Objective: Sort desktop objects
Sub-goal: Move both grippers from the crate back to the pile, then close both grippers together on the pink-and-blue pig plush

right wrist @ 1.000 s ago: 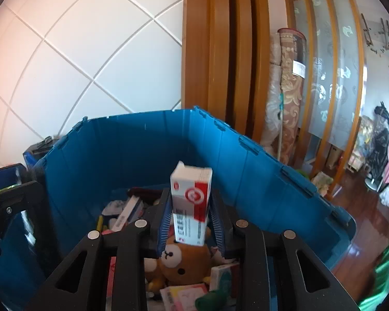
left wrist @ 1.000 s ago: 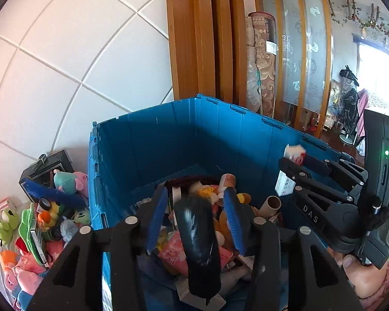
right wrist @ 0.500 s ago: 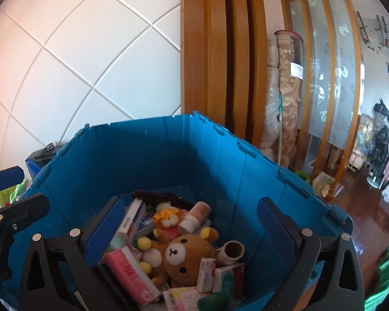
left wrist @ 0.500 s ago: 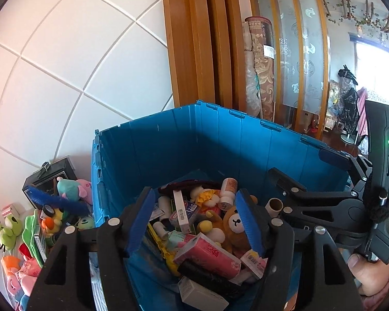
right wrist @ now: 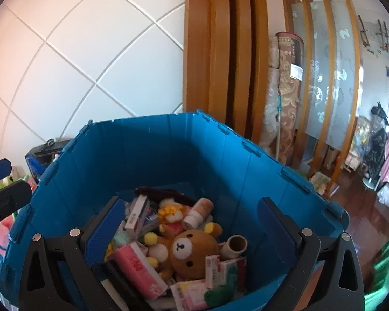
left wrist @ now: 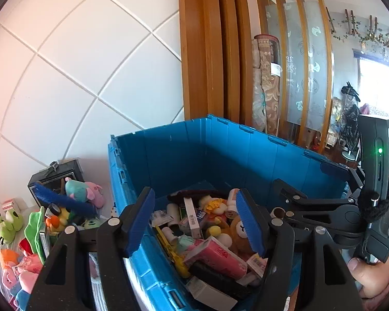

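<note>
Both tongs hang empty over the blue bin

Your left tongs (left wrist: 197, 223) and right tongs (right wrist: 192, 229) gape apart above the blue bin (left wrist: 220, 150); unsorted plush toys (left wrist: 15, 223) lie beside it, nearer your left hand.

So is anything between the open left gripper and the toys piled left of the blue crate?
Yes: the blue plastic crate's left wall and corner stand between the left gripper, open over the crate, and the plush toy pile.

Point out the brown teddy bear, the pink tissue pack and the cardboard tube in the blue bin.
brown teddy bear (right wrist: 185, 250), right wrist view, on its face.
pink tissue pack (right wrist: 136, 268), right wrist view, top face.
cardboard tube (right wrist: 236, 245), right wrist view, open end.
</note>
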Available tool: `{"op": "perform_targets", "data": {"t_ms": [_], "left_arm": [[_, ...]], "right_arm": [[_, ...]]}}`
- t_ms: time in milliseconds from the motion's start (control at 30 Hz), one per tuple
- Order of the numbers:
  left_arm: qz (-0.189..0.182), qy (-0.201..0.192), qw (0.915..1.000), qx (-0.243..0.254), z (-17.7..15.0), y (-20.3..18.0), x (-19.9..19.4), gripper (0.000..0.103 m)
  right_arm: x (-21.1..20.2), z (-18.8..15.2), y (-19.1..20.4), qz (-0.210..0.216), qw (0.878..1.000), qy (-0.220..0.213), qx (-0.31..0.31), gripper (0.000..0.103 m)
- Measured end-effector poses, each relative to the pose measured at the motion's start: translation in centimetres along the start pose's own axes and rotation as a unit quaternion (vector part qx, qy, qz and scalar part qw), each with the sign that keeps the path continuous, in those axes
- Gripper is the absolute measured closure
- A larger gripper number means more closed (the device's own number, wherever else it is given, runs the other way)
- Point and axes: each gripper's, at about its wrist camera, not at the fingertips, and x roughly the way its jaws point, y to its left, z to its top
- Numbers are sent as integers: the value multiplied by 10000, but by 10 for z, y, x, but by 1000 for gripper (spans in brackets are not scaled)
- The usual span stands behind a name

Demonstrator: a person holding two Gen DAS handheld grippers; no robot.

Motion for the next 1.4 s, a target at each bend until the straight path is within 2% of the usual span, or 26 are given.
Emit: {"op": "perform_targets", "data": {"t_ms": [100,233,433,633,867,967,1067,1233,1333,1400], "left_arm": [[97,-136,9998,-103,-1,16,-12,38],[275,-293,9989,-248,-5,41,-27,32],[525,-296,9970,-487,-19,86,-44,31],[926,-89,9919,-869,-43,142,-58,31],[1494,223,9788,-1385,-84,213,-75,31],[1720,508,9702,-1628,-107,247,-75,31],[1909,881,9573,-1984,-137,286,-71,31],[2295,1431,9271,-2596,-195,363,-53,31],[2483,1718,9072,-2930,-227,411,-39,31],[2608,1810,8972,-3069,-243,438,-32,31]], "right_arm": [[-8,2,14,97,9999,-104,-42,0],[-22,7,38,295,9991,-285,-110,0],[-44,12,83,634,9961,-566,-229,0],[-58,13,136,989,9918,-651,-472,0],[-68,11,209,1562,9822,-614,-846,0],[-64,6,246,1809,9765,-475,-1075,0],[-54,-4,280,2038,9702,-209,-1295,0],[-26,-36,330,2319,9585,466,-1590,0],[-12,-58,348,2365,9530,820,-1706,0],[-2,-69,356,2320,9520,999,-1731,0]]}}
